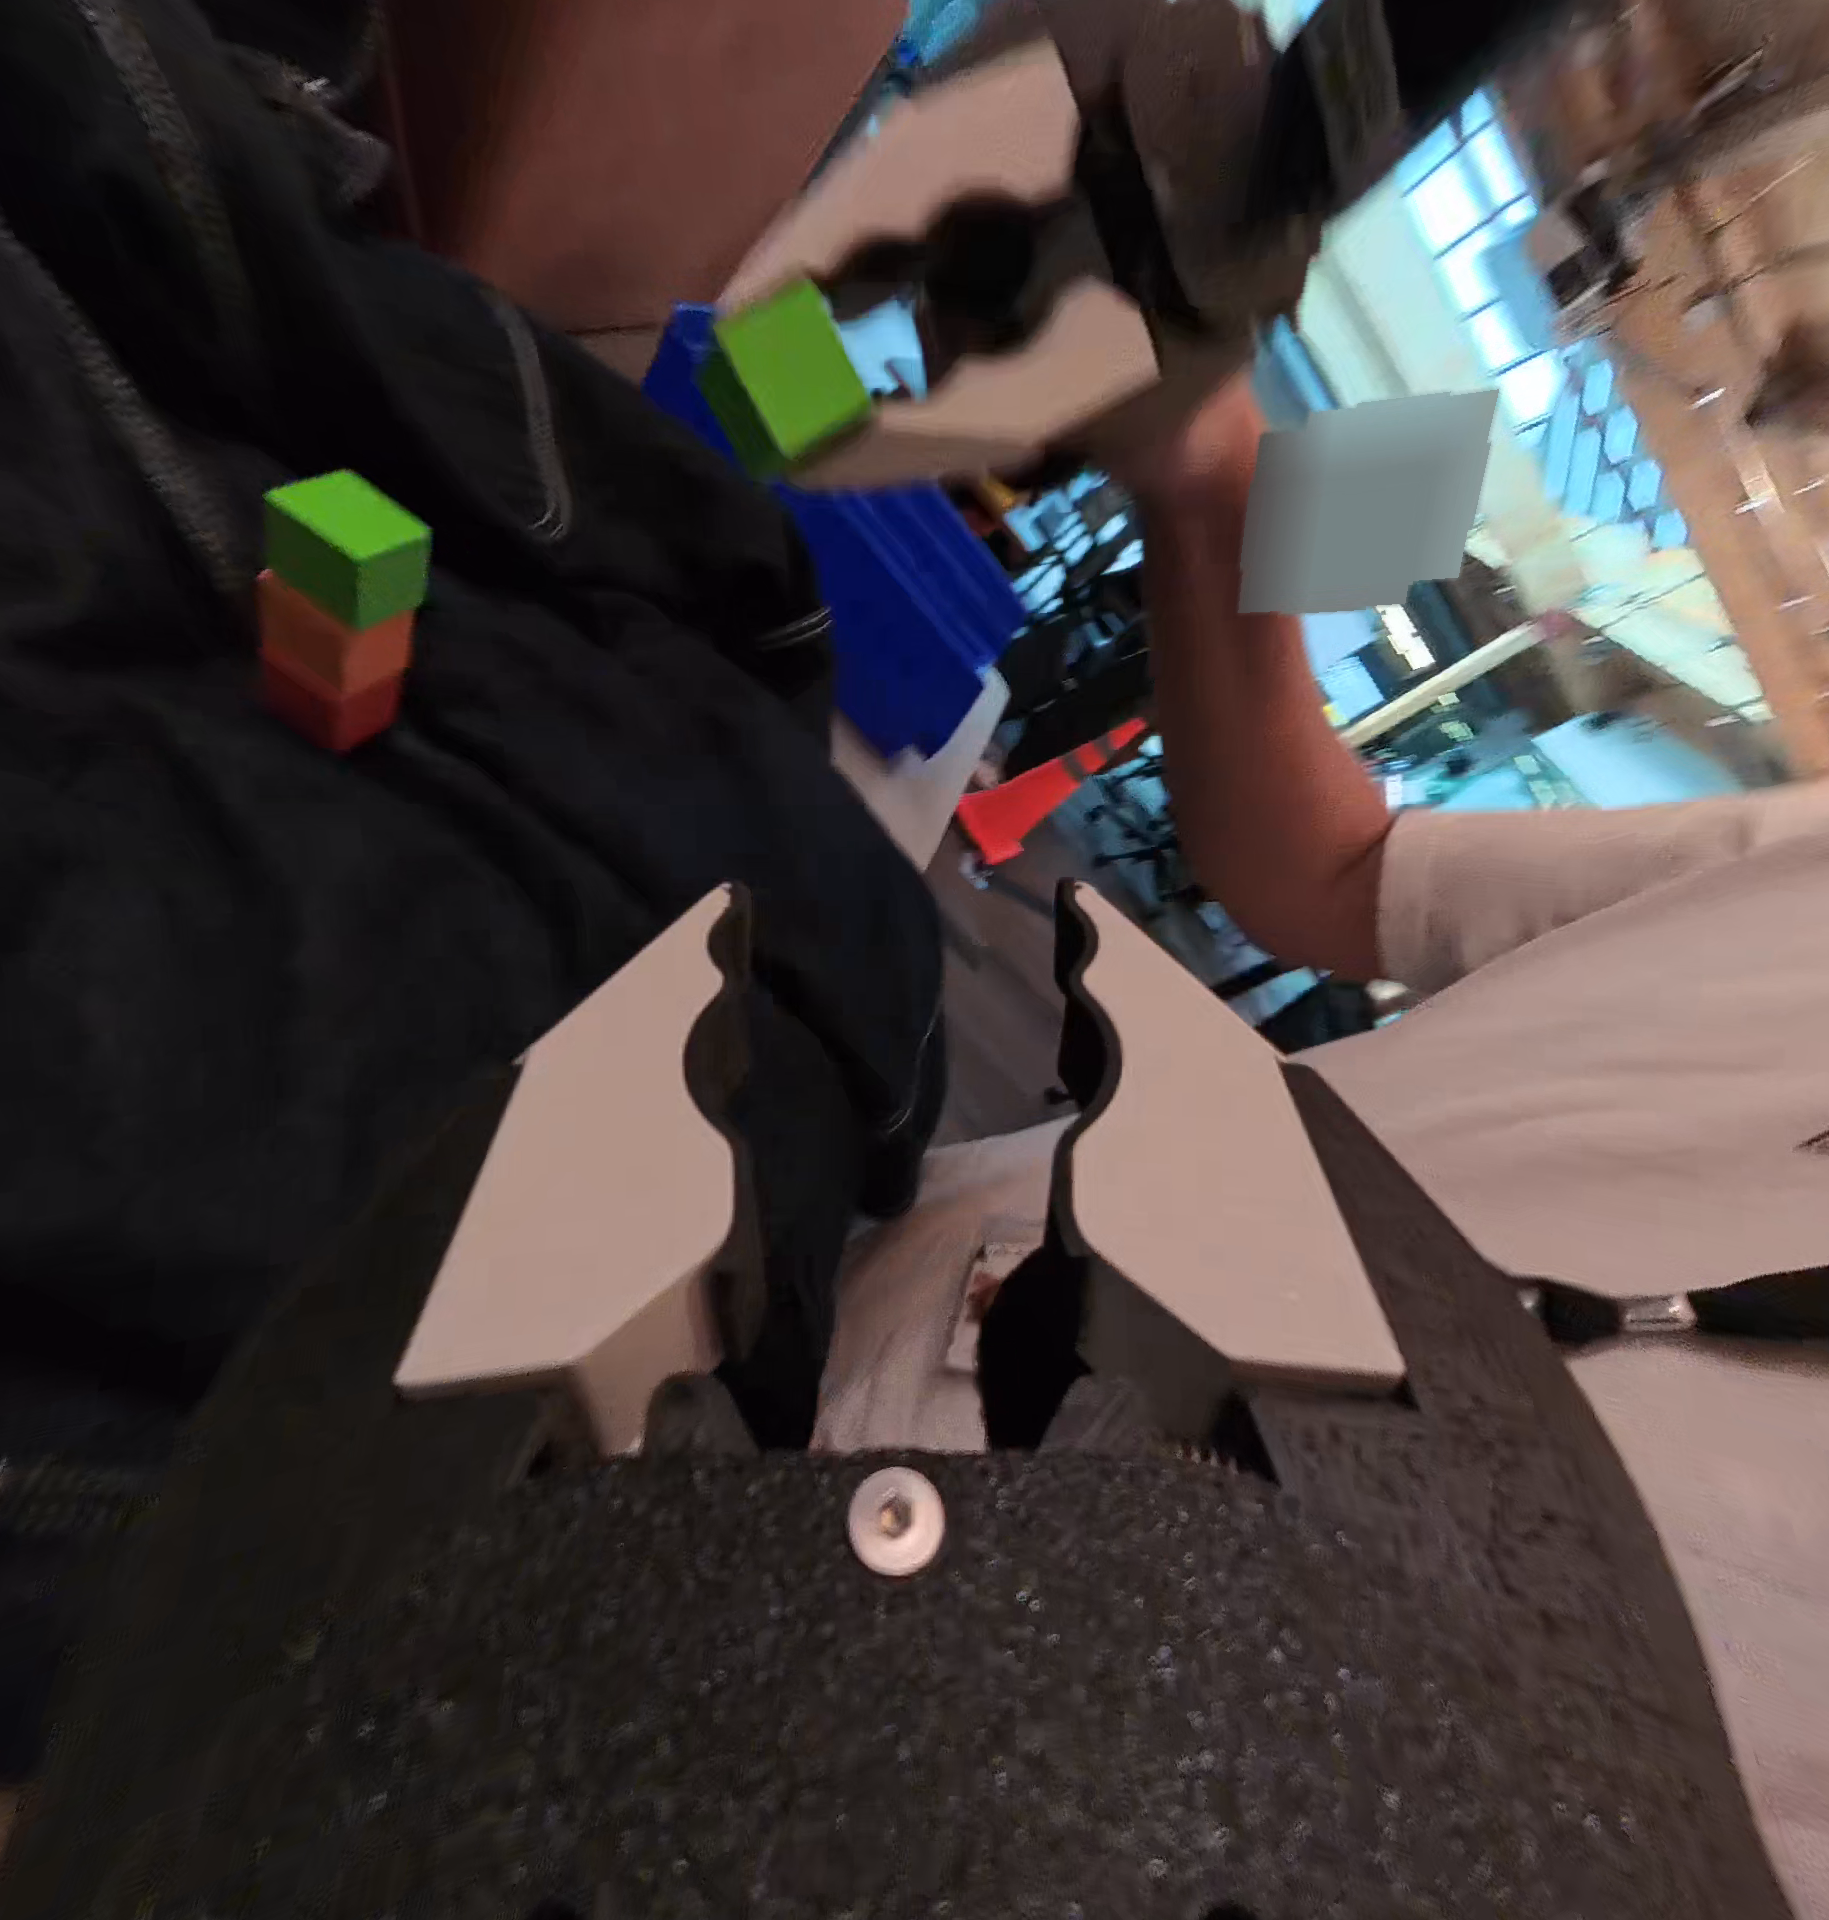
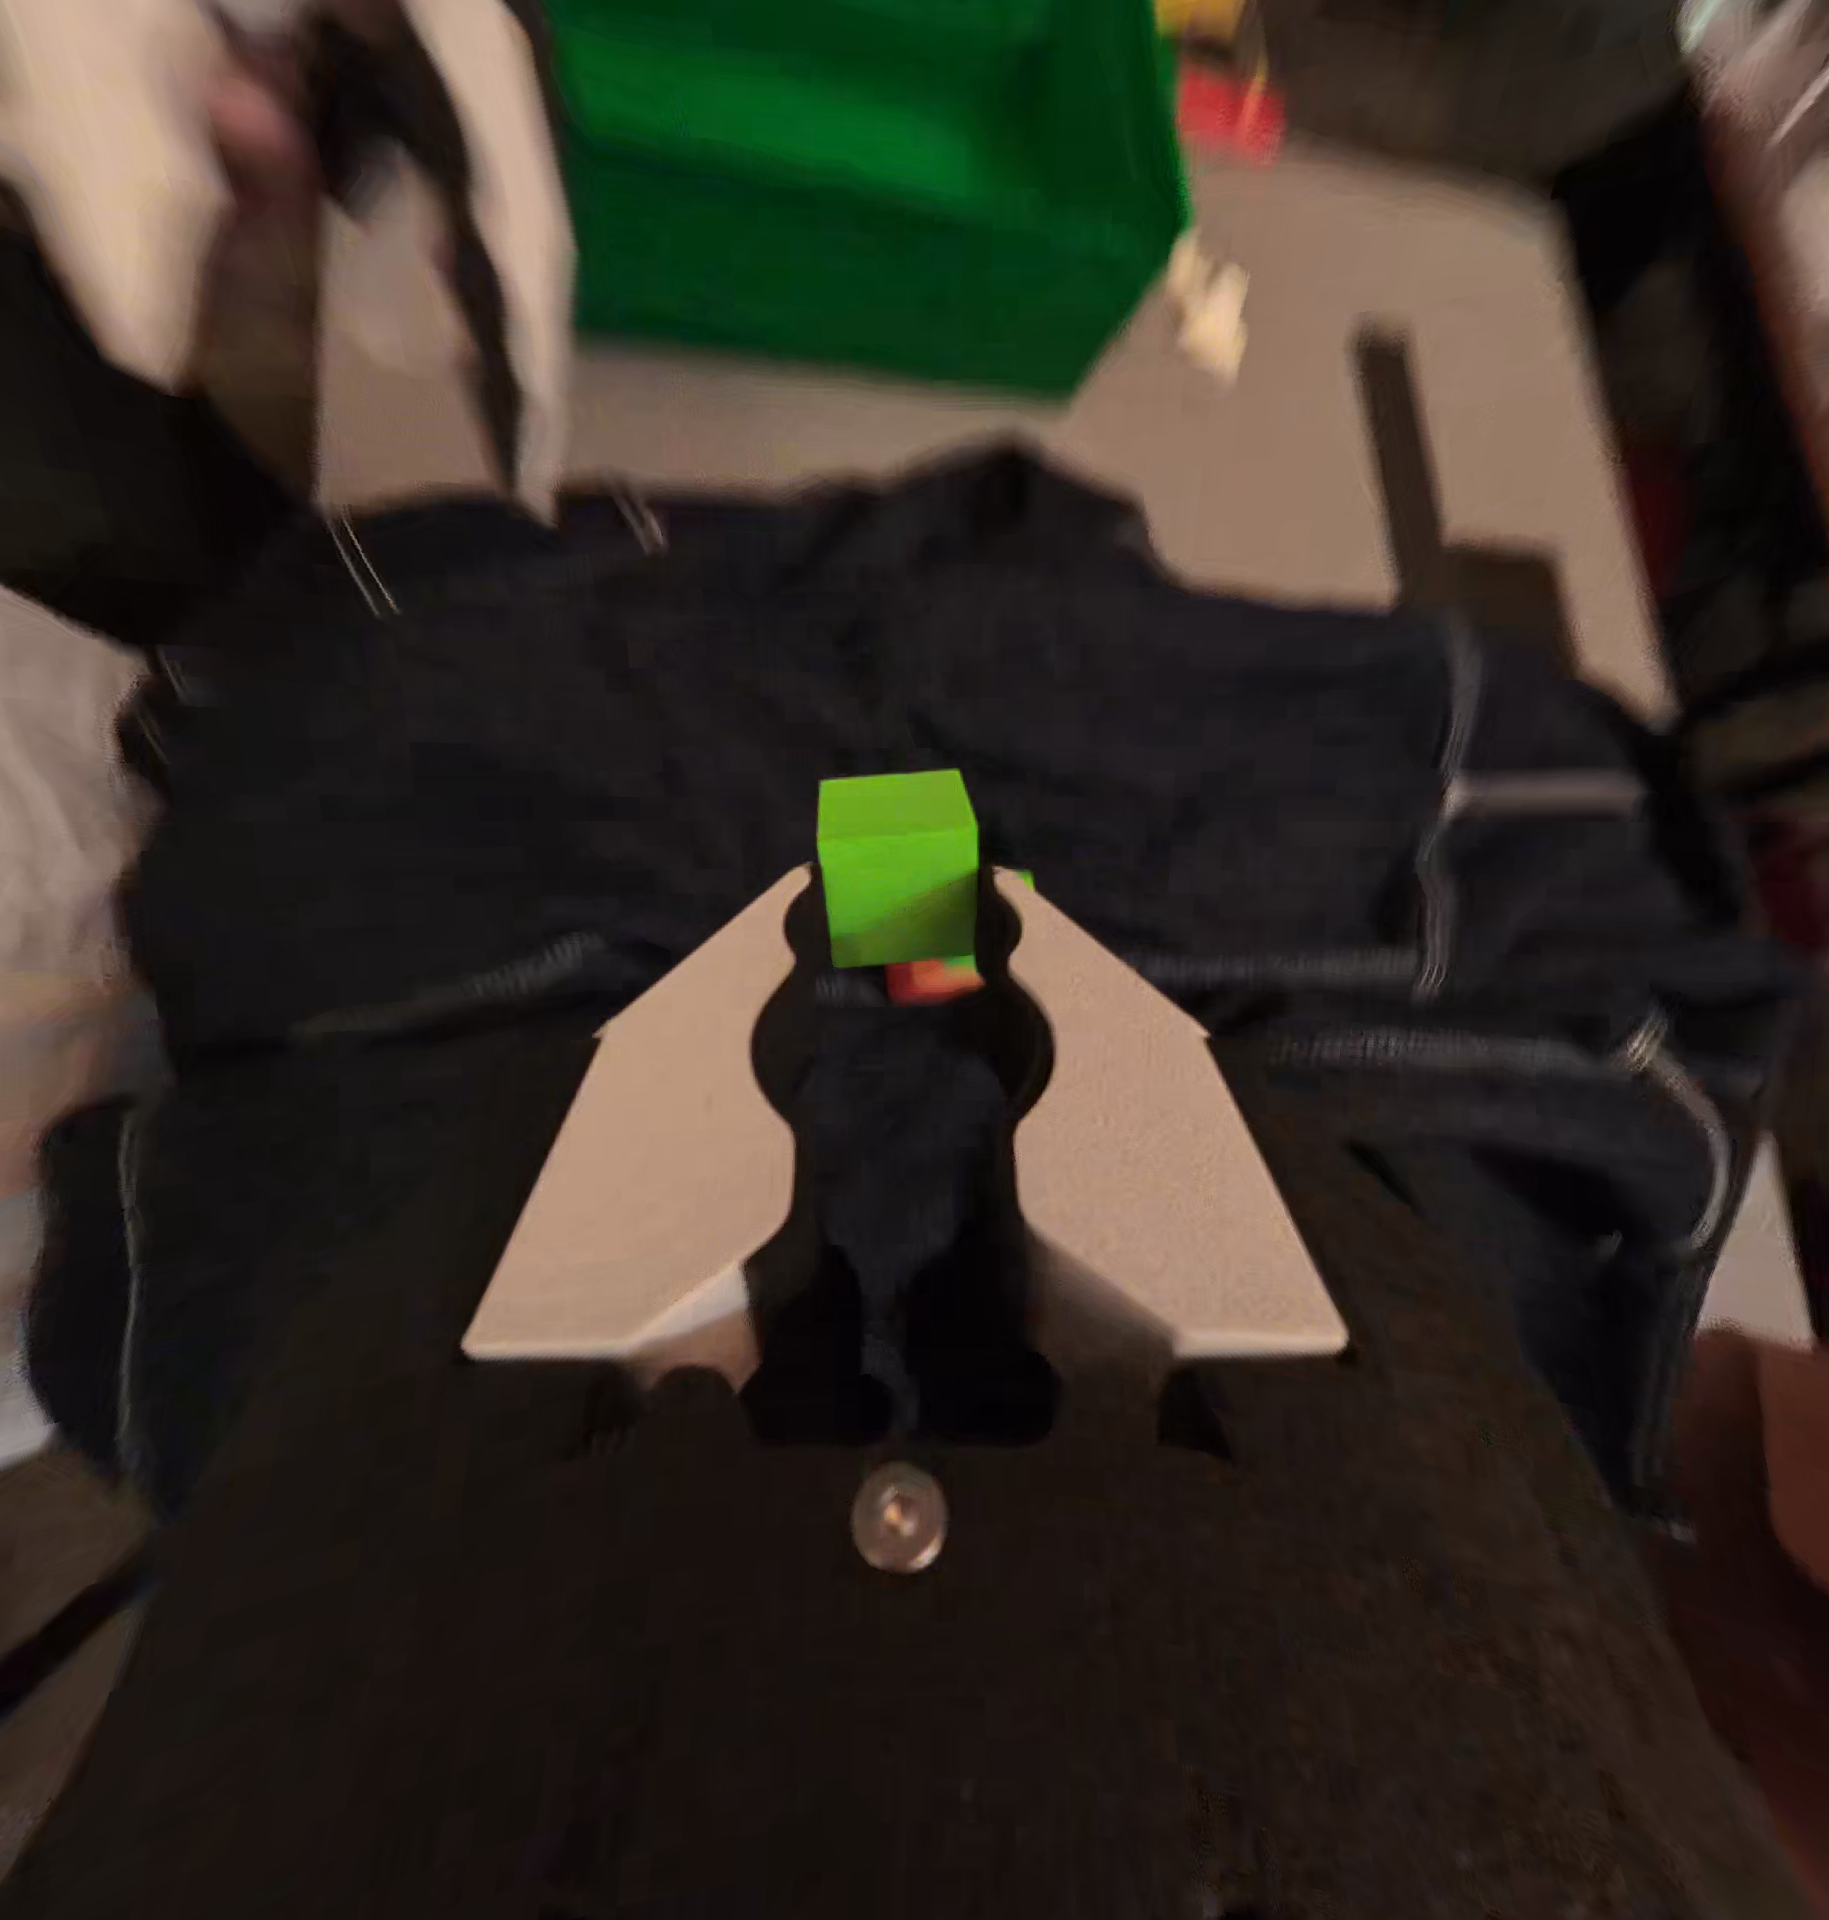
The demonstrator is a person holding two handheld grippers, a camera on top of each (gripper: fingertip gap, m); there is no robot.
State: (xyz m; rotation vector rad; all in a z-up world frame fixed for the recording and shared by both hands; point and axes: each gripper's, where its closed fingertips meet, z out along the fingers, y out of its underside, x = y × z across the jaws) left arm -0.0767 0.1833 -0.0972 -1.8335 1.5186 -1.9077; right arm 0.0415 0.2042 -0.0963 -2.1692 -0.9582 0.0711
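Right gripper point(image 2: 897, 894) clamps a green cube point(image 2: 894, 868) at its fingertips, above a dark jacket point(image 2: 1149, 727). Left gripper point(image 1: 899, 914) gapes wide, empty. A green-orange-red stack point(image 1: 341, 608) stands on the jacket; blue bin point(image 1: 889, 603) beyond.

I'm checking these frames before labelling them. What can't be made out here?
- Right wrist view: motion blur smears everything; the stack is mostly hidden behind the held green cube in the right gripper.
- Right wrist view: green bin cut off by the top edge.
- Left wrist view: background room blurred; the blue bin is partly hidden by the black jacket and the held cube.
- Left gripper: open, empty.
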